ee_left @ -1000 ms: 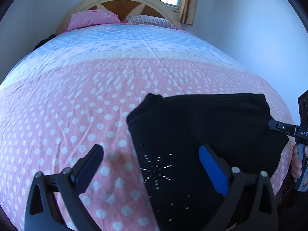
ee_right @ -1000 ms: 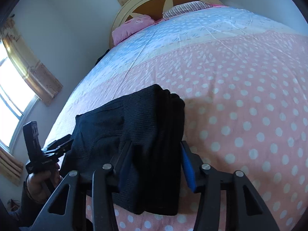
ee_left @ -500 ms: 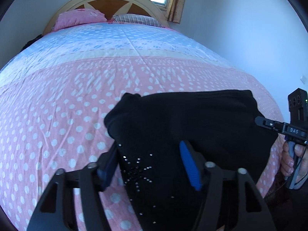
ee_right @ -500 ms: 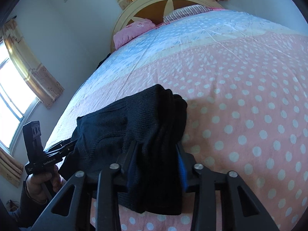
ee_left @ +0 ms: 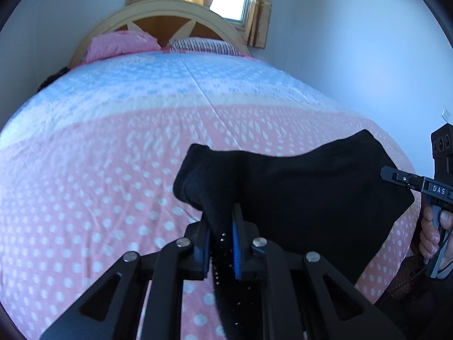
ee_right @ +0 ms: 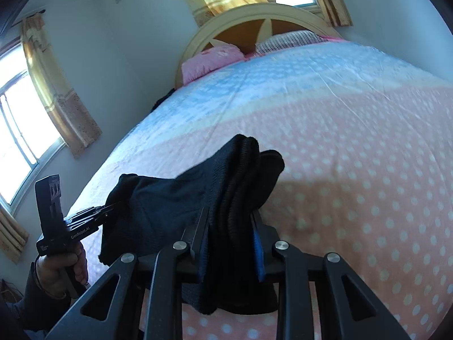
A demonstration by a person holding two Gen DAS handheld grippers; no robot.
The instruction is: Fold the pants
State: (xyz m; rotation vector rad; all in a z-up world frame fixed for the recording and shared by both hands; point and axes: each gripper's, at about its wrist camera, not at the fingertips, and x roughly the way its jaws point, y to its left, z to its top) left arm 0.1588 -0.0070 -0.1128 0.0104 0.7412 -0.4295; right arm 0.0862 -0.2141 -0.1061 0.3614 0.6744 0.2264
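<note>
Black pants, folded into a thick bundle with small shiny studs, hang lifted between both grippers above the pink dotted bedspread. My left gripper is shut on the bundle's left corner, blue pads pinching the cloth. My right gripper is shut on the ribbed right end of the pants. In the left wrist view the right gripper's tip meets the cloth at far right. In the right wrist view the left gripper grips the far left corner.
The bed fills both views, pink with white dots near me, blue further away. A pink pillow and a striped pillow lie by the round headboard. Curtained windows and walls stand close around the bed.
Both grippers closed on the pants, the left from wide open. The bundle rose off the bedspread and now sags between them.
</note>
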